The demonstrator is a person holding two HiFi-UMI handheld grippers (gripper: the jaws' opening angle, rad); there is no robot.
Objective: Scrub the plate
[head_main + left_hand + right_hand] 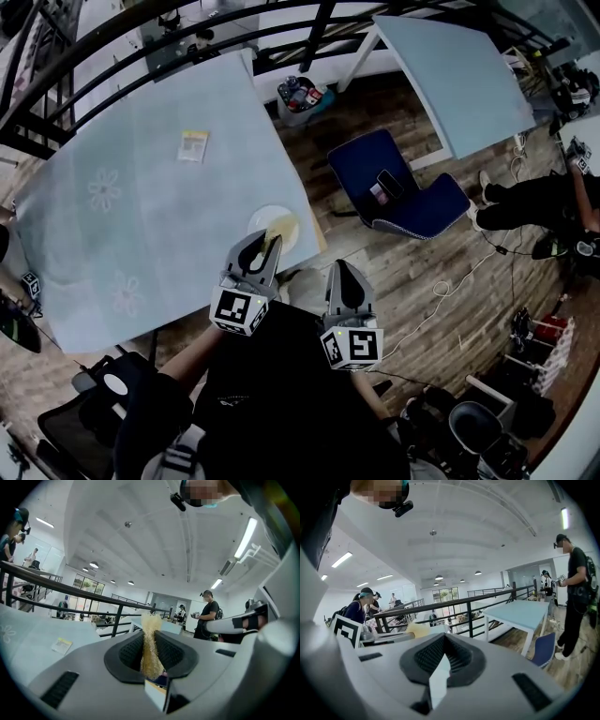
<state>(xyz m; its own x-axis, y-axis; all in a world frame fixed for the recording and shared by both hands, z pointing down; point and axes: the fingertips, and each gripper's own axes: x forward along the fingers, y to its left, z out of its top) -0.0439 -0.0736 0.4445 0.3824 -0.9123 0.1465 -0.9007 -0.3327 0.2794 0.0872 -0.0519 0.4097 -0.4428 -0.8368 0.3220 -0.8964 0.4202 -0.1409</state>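
**Q:** Left gripper (265, 248) first: what is in it?

**A:** Its jaws are clamped on a tan, fibrous scrubber (150, 648), which sticks out past their tips.

**Q:** And the right gripper (443, 639)?

**A:** Its jaws are pressed together with nothing between them. It is held just beside the left one, past the table's edge.

**Q:** Where is the plate (262, 223)?

**A:** It is white and round, and it lies on the pale blue table (141, 197) near the edge closest to the person. The scrubber's end lies over its right side. From above I cannot tell whether they touch. Neither gripper view shows the plate.

**Q:** Anything farther out?

**A:** A small yellow card (193, 145) lies up the table. A blue chair (398, 192) stands beyond the table, and the things on its seat are too small to make out.
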